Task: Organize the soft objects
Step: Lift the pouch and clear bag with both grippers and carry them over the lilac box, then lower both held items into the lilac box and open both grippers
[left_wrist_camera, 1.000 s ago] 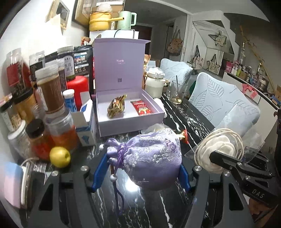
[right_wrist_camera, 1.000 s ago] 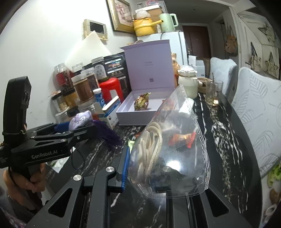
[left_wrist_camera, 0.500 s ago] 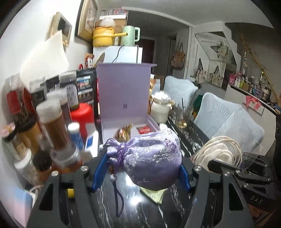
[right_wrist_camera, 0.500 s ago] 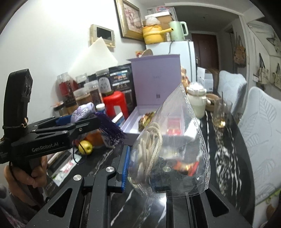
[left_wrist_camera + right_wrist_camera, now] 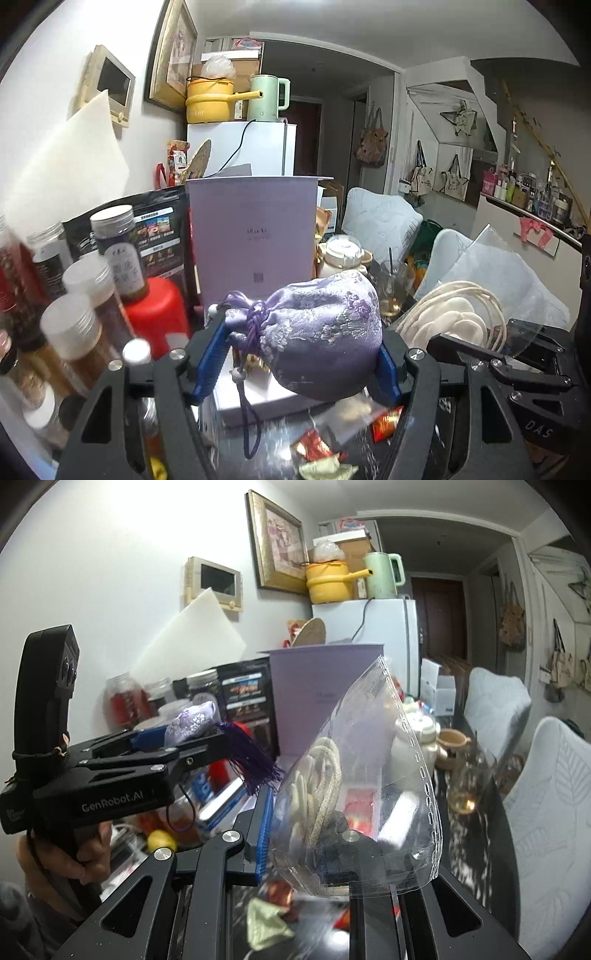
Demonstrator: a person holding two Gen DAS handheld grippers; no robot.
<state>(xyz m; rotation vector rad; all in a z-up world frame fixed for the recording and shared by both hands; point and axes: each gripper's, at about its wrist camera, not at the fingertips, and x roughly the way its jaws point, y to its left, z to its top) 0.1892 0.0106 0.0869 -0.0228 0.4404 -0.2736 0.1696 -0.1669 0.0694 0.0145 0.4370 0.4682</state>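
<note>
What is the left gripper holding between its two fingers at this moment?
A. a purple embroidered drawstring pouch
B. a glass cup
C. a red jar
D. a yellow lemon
A: the left gripper is shut on the purple drawstring pouch, whose sides press against both blue finger pads.

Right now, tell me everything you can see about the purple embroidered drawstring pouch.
The purple embroidered drawstring pouch looks like shiny brocade with a pale woven pattern, plump and rounded. Its neck is cinched by a knotted purple cord with a bead, one strand hanging down. A dark purple tassel shows in the right wrist view. The left gripper clamps it between blue pads, held in the air in front of the open lilac gift box.
</note>
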